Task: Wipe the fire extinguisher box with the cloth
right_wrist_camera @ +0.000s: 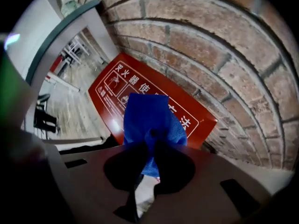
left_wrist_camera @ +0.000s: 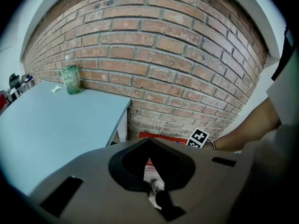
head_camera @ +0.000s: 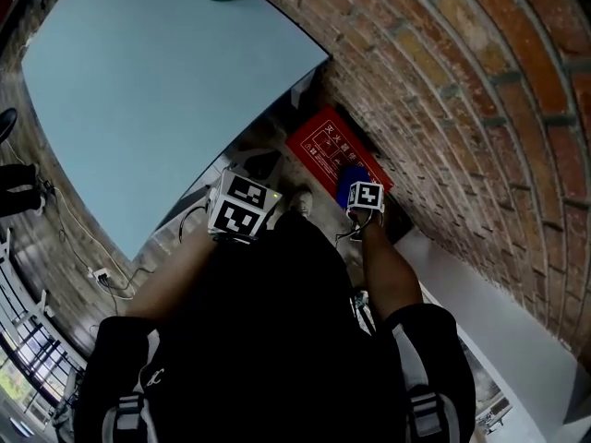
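Brick wall (head_camera: 480,90) backdrop. Pale blue table (head_camera: 138,90) at left, green bottle (left_wrist_camera: 71,78) on it near the wall. Left gripper (left_wrist_camera: 149,141) — jaws together, nothing between them. Fire extinguisher box (head_camera: 319,141) — red, at the wall's foot beside the table. Right gripper (right_wrist_camera: 152,148) clamped on blue cloth (right_wrist_camera: 149,115), which hangs over the box's printed face.

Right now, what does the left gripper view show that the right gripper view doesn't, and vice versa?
Left only: the right gripper's marker cube and the person's forearm behind it. Right only: the blue cloth pinched in the right tongs. Both: the red fire extinguisher box by the brick wall.
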